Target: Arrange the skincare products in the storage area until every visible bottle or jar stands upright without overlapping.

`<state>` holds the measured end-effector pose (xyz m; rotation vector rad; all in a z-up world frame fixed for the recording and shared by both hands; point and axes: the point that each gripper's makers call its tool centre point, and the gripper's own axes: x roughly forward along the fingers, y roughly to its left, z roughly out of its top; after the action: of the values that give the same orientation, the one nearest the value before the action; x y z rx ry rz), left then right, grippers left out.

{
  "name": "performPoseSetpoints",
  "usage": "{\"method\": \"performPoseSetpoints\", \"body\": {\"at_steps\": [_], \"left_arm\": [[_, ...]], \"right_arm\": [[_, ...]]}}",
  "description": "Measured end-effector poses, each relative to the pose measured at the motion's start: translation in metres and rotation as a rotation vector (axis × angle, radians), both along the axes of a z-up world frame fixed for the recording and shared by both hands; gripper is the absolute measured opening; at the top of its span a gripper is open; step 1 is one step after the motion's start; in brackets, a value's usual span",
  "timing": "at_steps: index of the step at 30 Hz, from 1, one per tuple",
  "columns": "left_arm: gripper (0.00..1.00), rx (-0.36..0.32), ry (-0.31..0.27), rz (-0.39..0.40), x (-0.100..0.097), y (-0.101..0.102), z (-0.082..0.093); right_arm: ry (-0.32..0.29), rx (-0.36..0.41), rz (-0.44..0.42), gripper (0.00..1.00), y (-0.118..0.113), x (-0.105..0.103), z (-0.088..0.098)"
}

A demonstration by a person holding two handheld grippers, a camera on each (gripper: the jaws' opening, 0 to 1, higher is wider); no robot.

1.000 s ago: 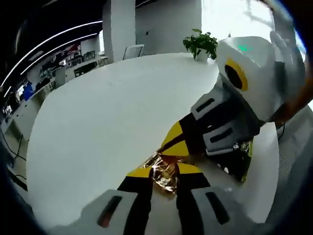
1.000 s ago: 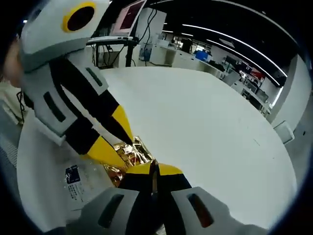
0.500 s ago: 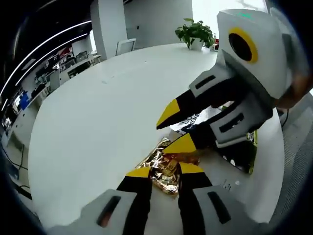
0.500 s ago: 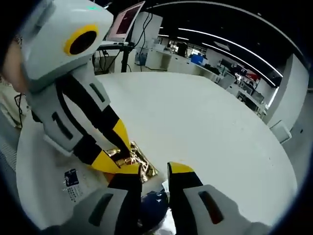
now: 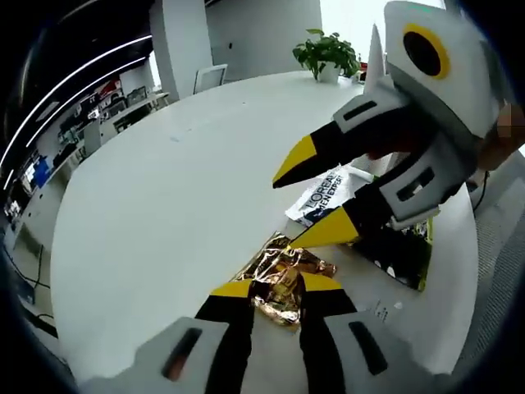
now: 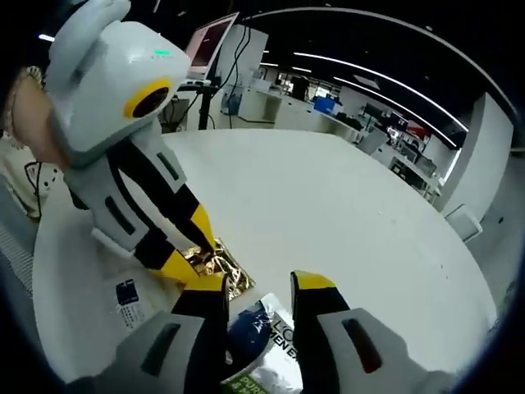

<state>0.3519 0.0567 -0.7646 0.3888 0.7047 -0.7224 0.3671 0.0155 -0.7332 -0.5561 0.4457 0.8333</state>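
Note:
A crumpled gold foil packet (image 5: 283,264) lies on the white round table (image 5: 164,189). My left gripper (image 5: 277,287) is shut on its near end. My right gripper (image 5: 303,201) hangs open above and to the right of the foil, clear of it. Behind the right gripper lies a flat white sachet (image 5: 328,193) with dark lettering. In the right gripper view, my right gripper (image 6: 258,283) is open, and the white and blue sachet (image 6: 262,328) shows between its jaws. There the left gripper (image 6: 195,253) pinches the foil packet (image 6: 223,271) just left of it.
A dark flat pack with a green edge (image 5: 402,258) lies near the table's right rim. A white sheet with a printed label (image 6: 123,300) rests by the left gripper. A potted plant (image 5: 326,56) stands at the far edge. A monitor (image 6: 215,33) stands beyond the table.
My right gripper was shut at the foil, then opened and drew up and away from it. The sachet has come into sight beneath it. The left gripper keeps hold of the foil.

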Motion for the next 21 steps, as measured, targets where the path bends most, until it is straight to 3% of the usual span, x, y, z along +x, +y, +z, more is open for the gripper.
{"method": "performPoseSetpoints", "body": {"at_steps": [13, 21], "left_arm": [[0.32, -0.011, -0.012, 0.012, -0.007, 0.0, 0.015], [0.39, -0.009, -0.027, 0.015, -0.015, -0.002, 0.031]], "right_arm": [[-0.018, 0.004, 0.0, 0.34, -0.01, -0.016, 0.014], [-0.006, 0.052, -0.001, 0.45, -0.018, -0.038, 0.03]]}}
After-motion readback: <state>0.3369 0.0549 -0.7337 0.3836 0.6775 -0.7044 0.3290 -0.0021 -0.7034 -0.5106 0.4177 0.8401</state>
